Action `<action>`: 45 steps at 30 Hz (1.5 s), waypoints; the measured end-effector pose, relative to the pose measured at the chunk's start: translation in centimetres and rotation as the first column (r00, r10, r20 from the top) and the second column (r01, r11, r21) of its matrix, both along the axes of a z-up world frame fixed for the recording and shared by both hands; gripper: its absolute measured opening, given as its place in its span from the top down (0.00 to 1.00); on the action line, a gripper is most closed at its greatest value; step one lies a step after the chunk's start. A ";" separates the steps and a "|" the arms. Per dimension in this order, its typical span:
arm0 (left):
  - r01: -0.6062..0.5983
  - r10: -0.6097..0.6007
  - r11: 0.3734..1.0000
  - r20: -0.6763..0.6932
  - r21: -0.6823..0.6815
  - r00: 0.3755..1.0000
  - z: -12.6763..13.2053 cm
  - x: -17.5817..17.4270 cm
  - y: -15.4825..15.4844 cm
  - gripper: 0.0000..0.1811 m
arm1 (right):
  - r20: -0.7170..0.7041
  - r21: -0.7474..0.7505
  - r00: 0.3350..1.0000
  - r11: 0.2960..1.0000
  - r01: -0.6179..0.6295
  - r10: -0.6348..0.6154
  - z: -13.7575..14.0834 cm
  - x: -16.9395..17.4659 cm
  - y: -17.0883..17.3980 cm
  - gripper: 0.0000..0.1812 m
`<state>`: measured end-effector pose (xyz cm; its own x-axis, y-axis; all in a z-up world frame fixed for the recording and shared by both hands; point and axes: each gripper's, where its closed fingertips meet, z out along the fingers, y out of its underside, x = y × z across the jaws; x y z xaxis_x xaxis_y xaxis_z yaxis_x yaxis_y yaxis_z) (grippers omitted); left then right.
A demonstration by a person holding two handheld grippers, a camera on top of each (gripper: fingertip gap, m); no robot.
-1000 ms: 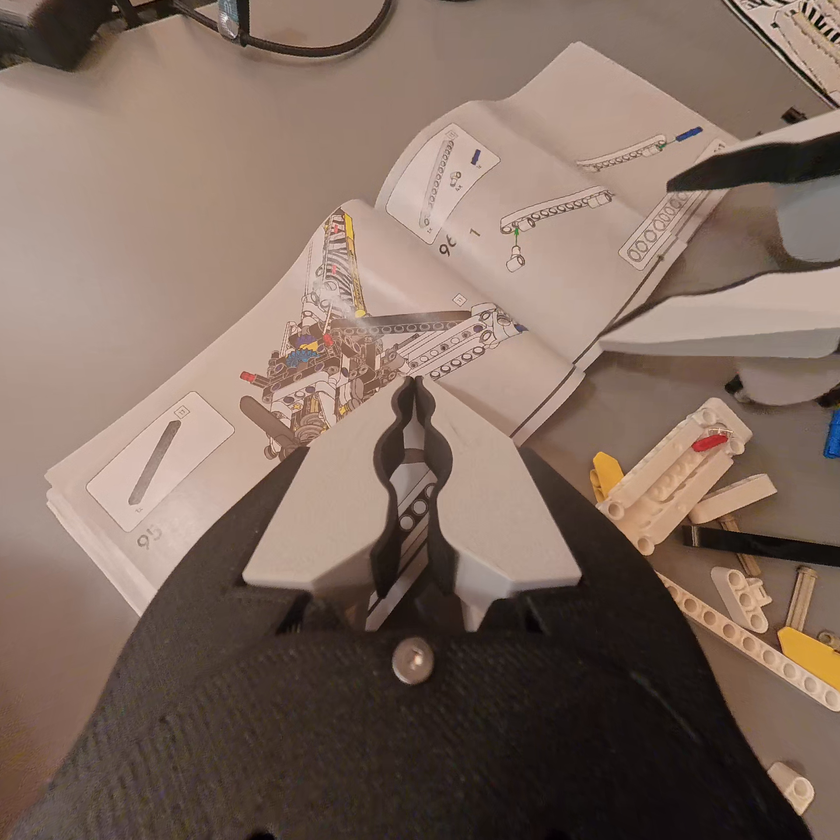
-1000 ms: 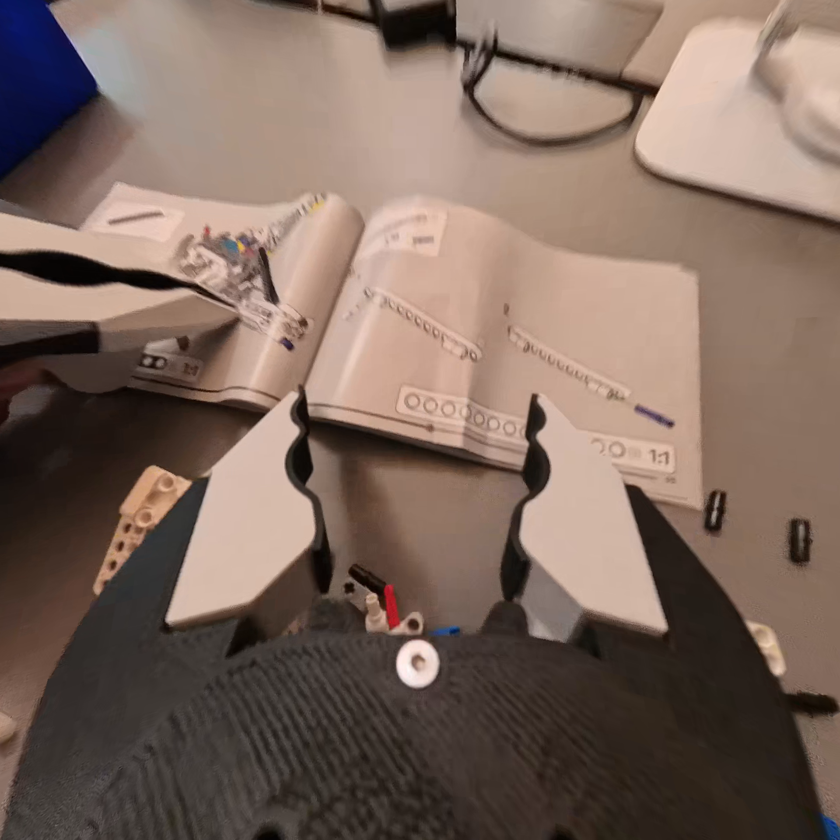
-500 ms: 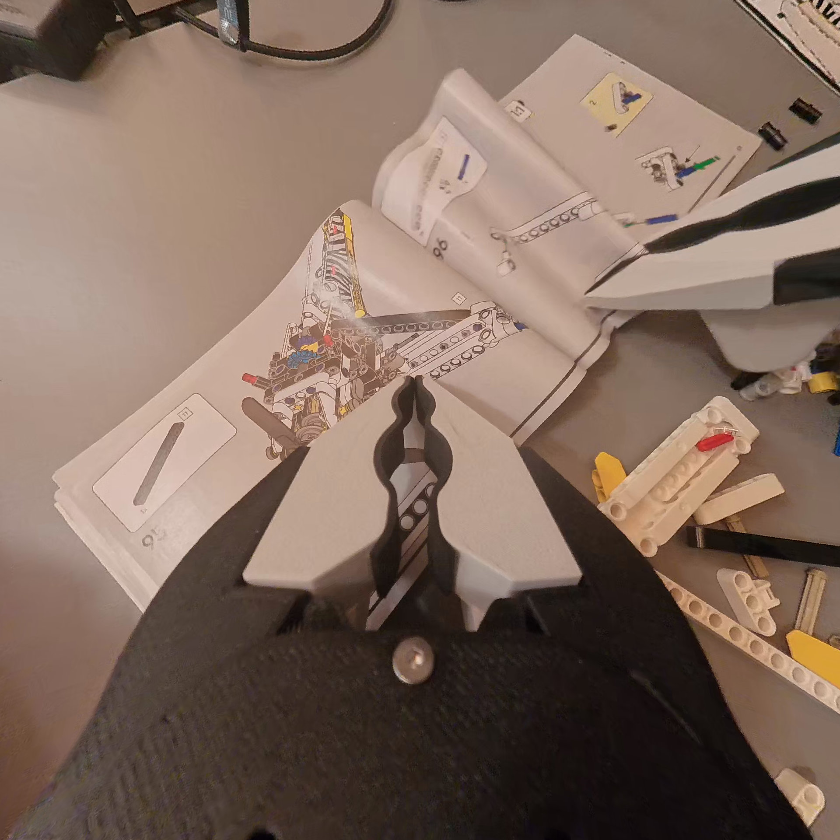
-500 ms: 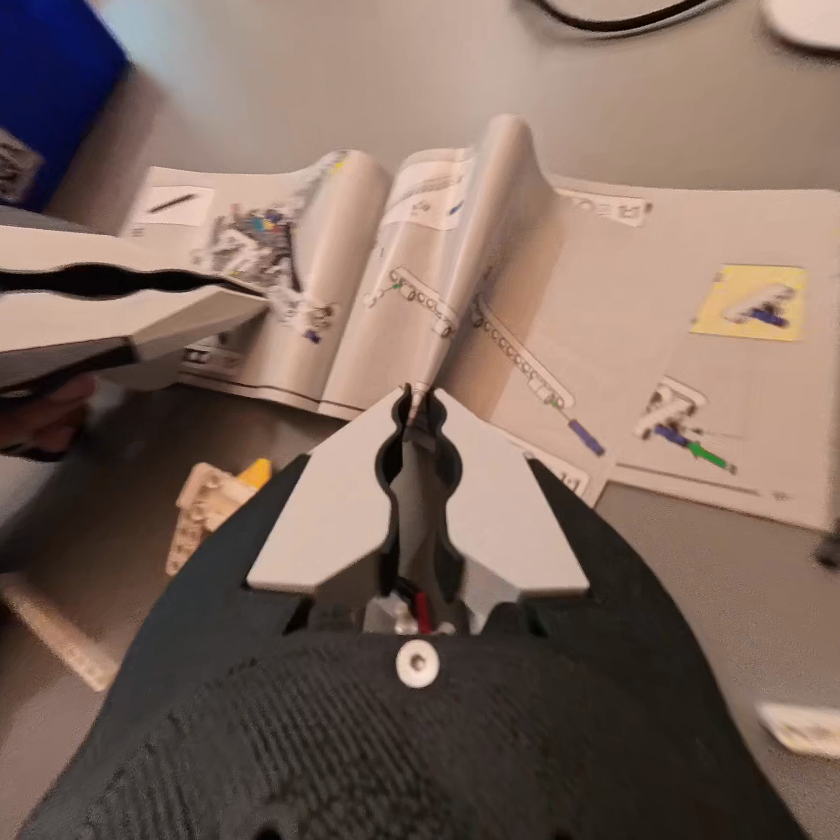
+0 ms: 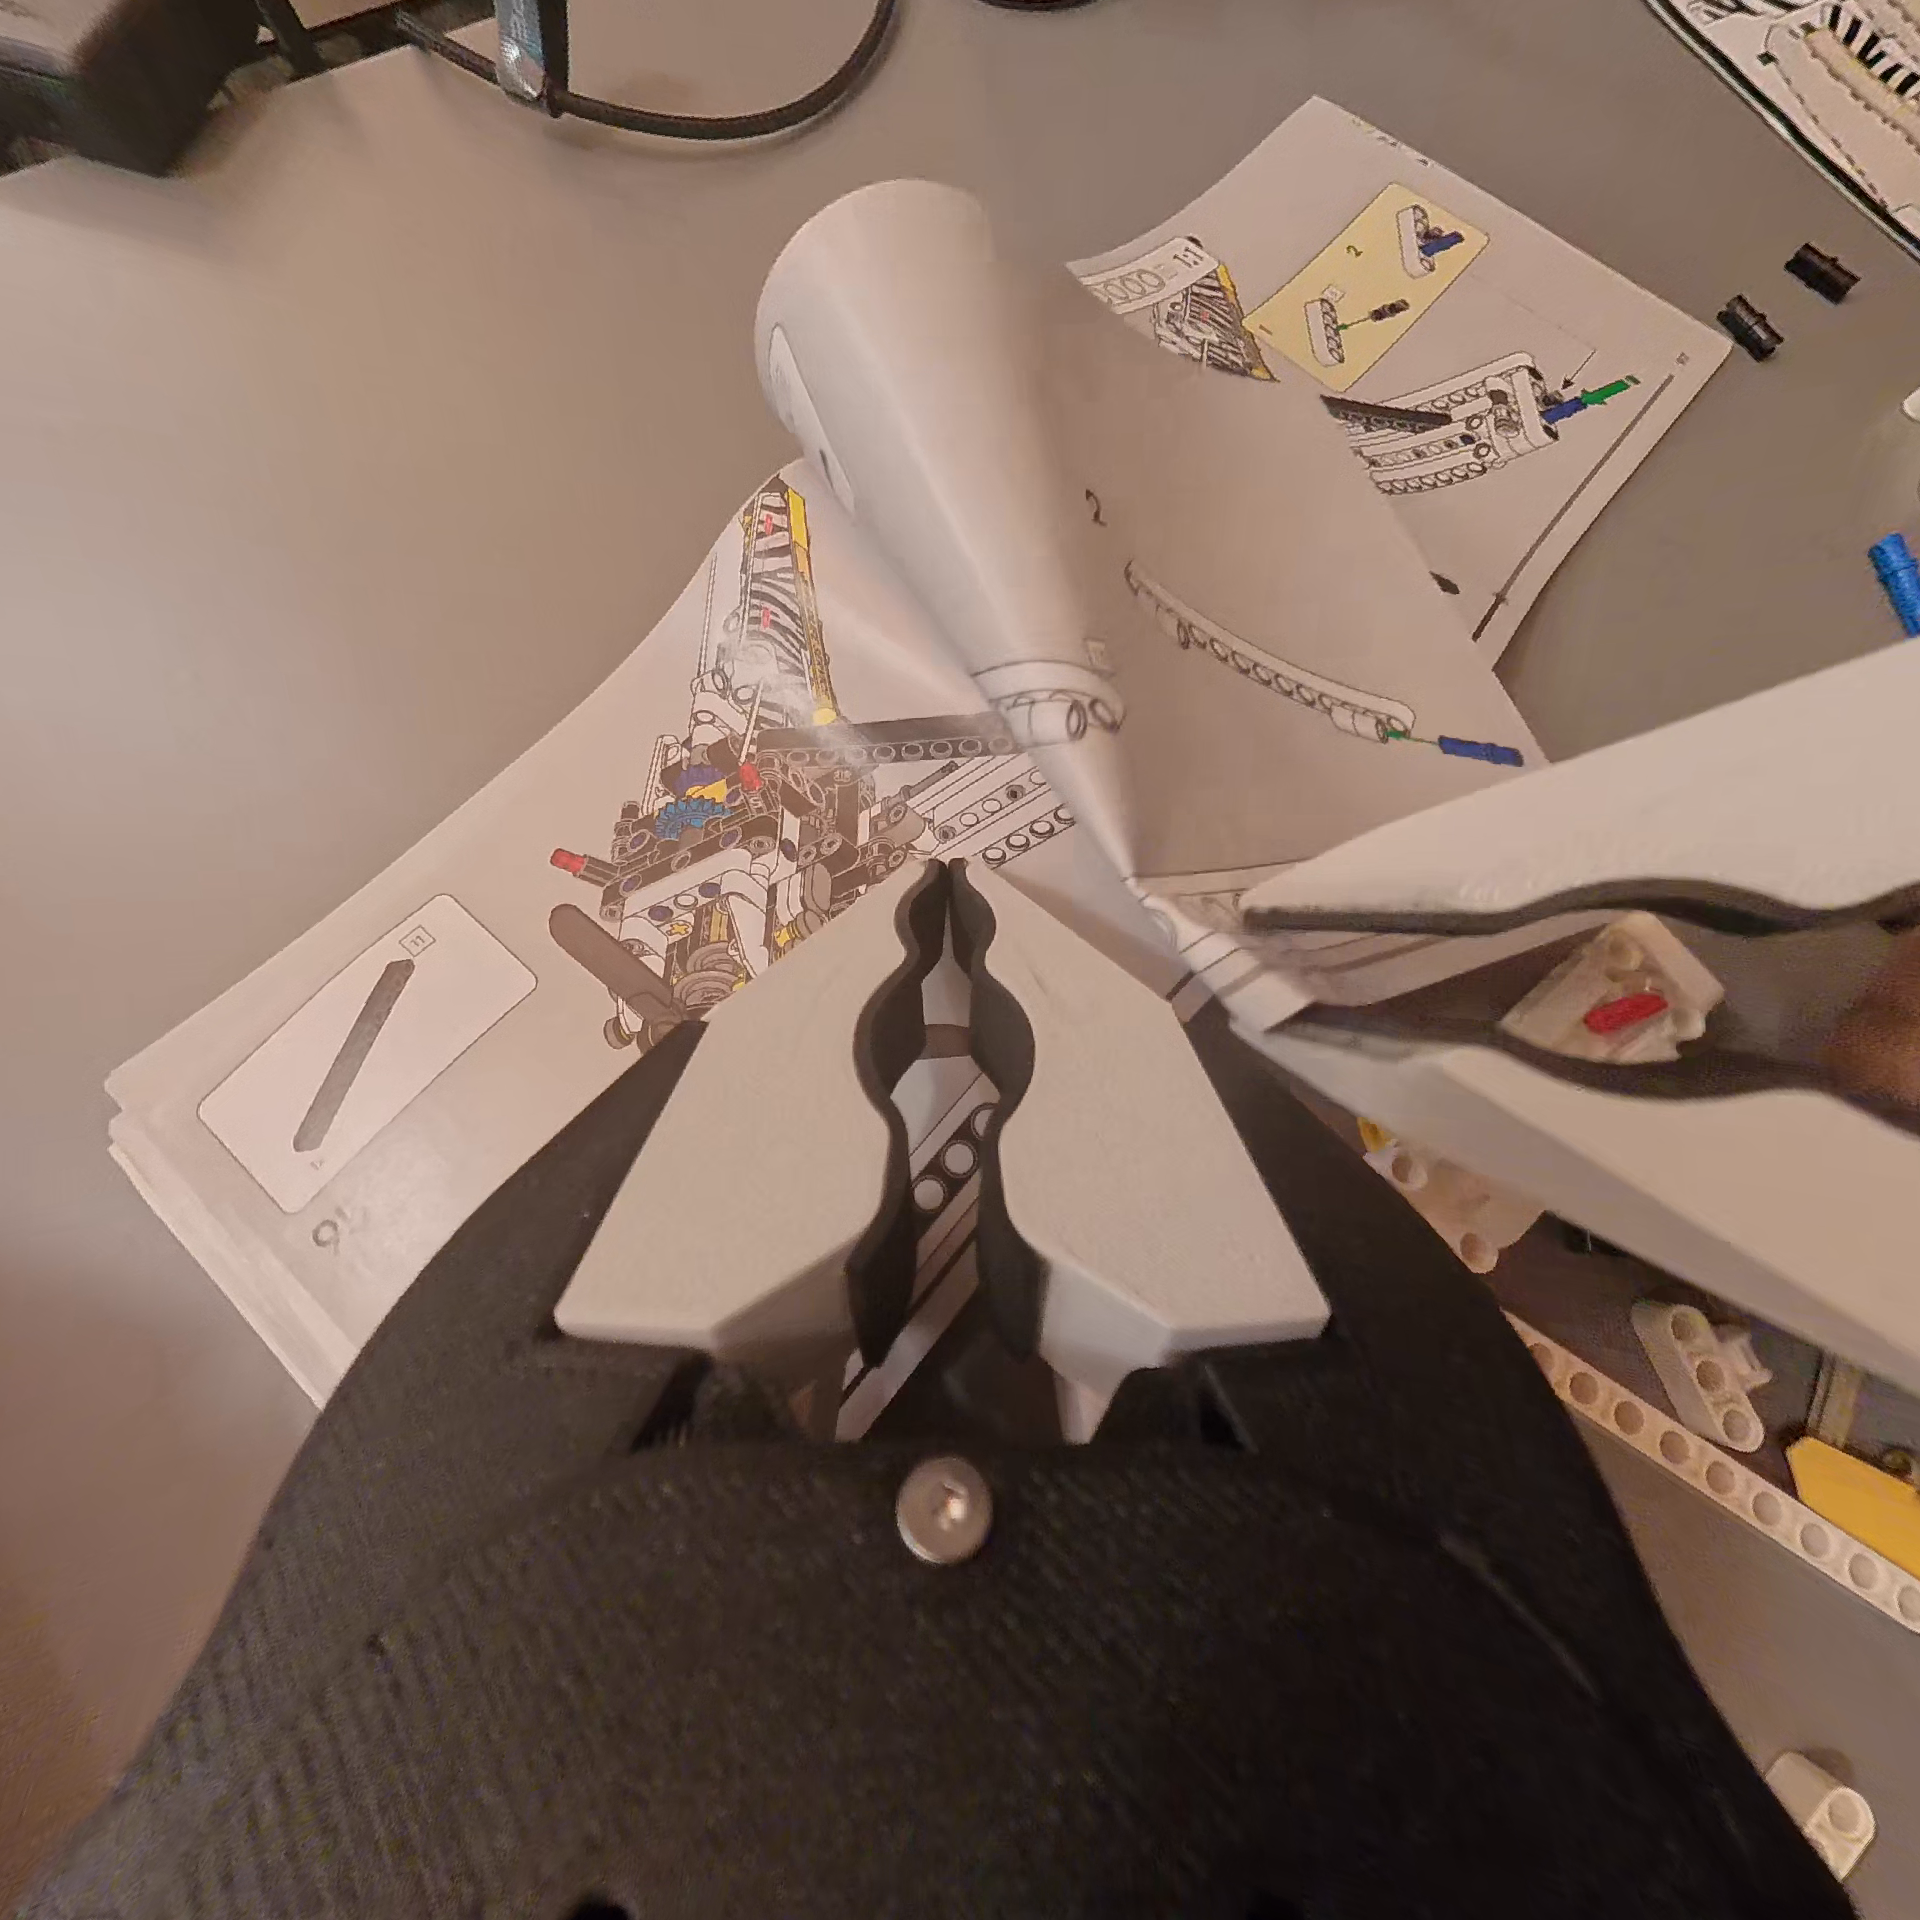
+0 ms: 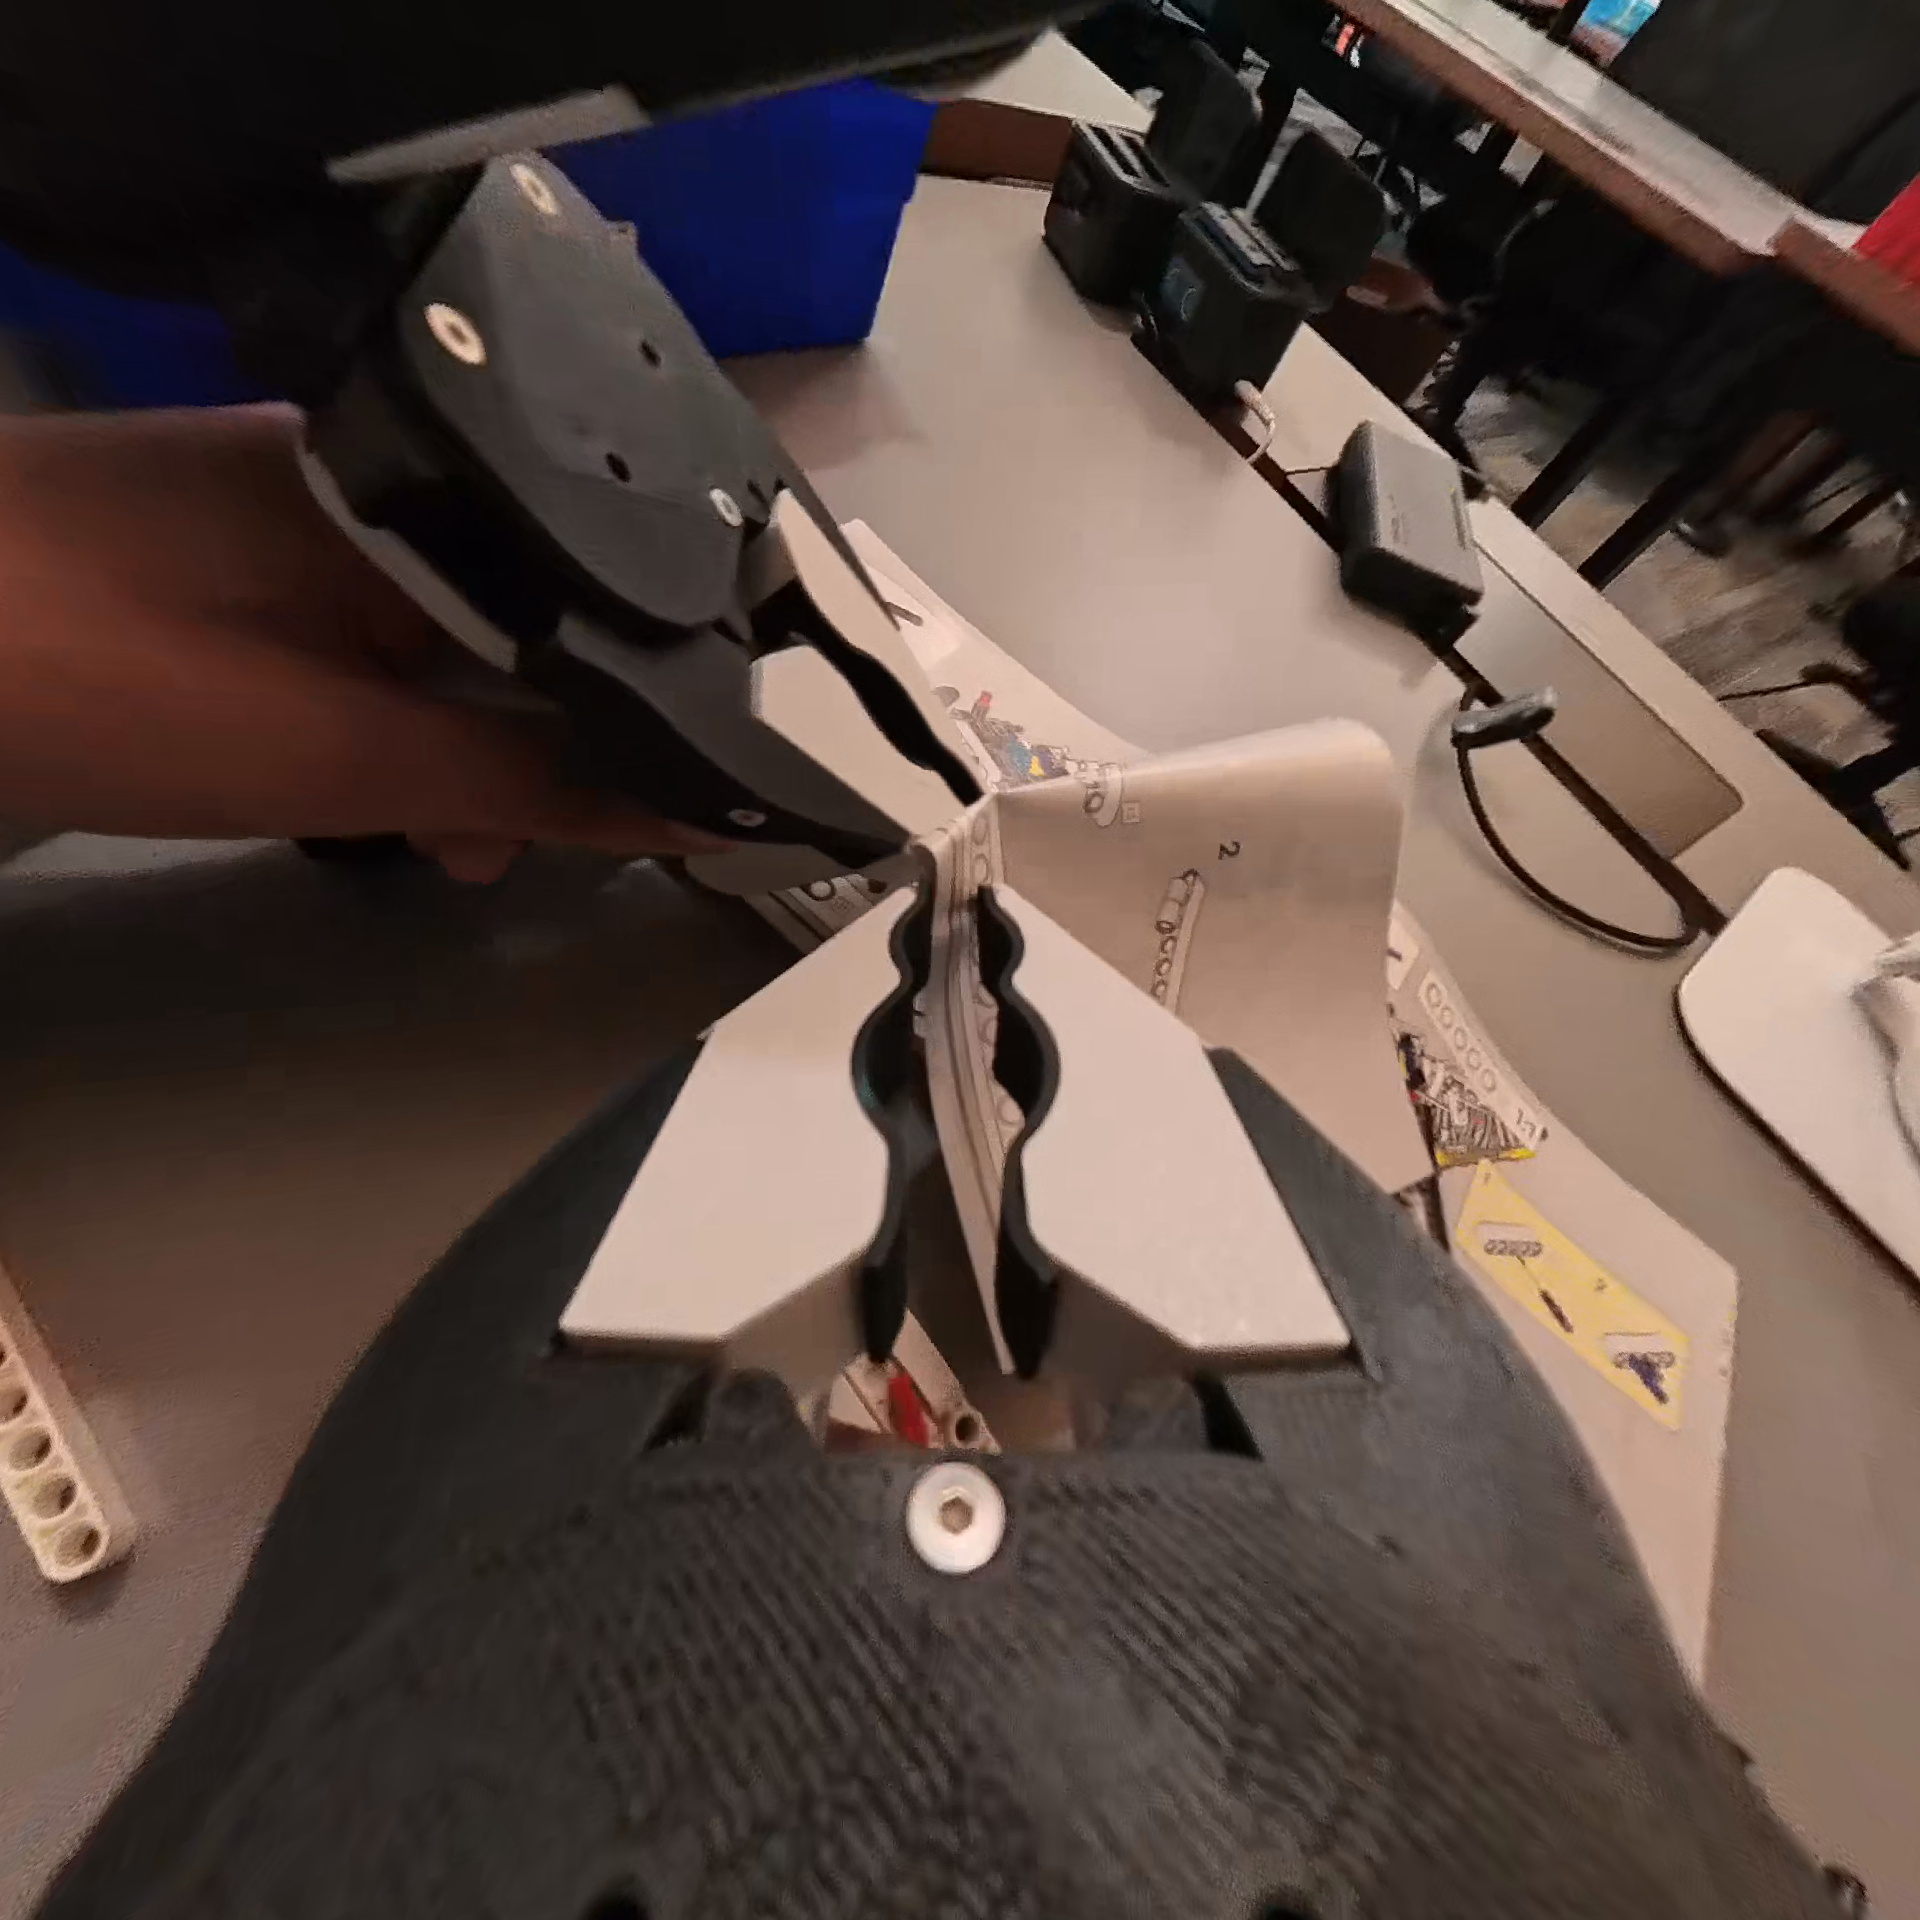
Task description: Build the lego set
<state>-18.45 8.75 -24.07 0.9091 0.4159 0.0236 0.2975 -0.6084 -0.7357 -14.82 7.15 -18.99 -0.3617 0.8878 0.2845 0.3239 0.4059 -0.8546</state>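
The instruction booklet point(image 5: 436, 997) lies open on the grey table. My left gripper point(image 5: 948, 878) is shut with nothing between its jaws, tips down on the booklet's left page near the fold. My right gripper point(image 6: 951, 883) is shut on the bottom edge of a booklet page point(image 6: 1195, 831) and holds it lifted. The page curls up over the fold point(image 5: 935, 416). The right gripper comes in from the right in the left wrist view point(image 5: 1257, 925). The left gripper point(image 6: 914, 842) touches the booklet just beyond my right tips.
Loose Lego parts lie right of the booklet: a white assembly with a red pin point(image 5: 1621, 997), a long white beam point(image 5: 1714, 1496), a yellow piece point(image 5: 1860, 1496), black pins point(image 5: 1756, 317). A blue bin point(image 6: 748, 208), black boxes point(image 6: 1226, 270) and cables point(image 5: 675, 104) stand at the back. The tips of one gripper are about 6 cm away from the tips of the other.
My right gripper went from open to shut on the page edge, then lifted it up and over toward the left. The left gripper stayed where it was, shut.
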 end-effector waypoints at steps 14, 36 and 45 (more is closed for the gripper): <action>-0.002 0.002 1.000 0.014 0.016 1.000 0.0 0.0 0.1 0.99 | -0.035 0.136 0.999 0.990 0.044 -0.040 -0.1 -0.3 -0.4 0.92; -0.002 0.002 1.000 0.019 0.020 1.000 0.0 -0.1 0.1 0.99 | -0.374 0.383 0.924 0.894 0.231 -0.079 3.5 -1.2 0.1 0.98; -0.003 0.003 1.000 0.014 0.018 1.000 0.0 -0.1 0.1 0.99 | -0.133 0.018 0.861 0.867 0.498 -0.491 2.3 0.3 10.7 0.46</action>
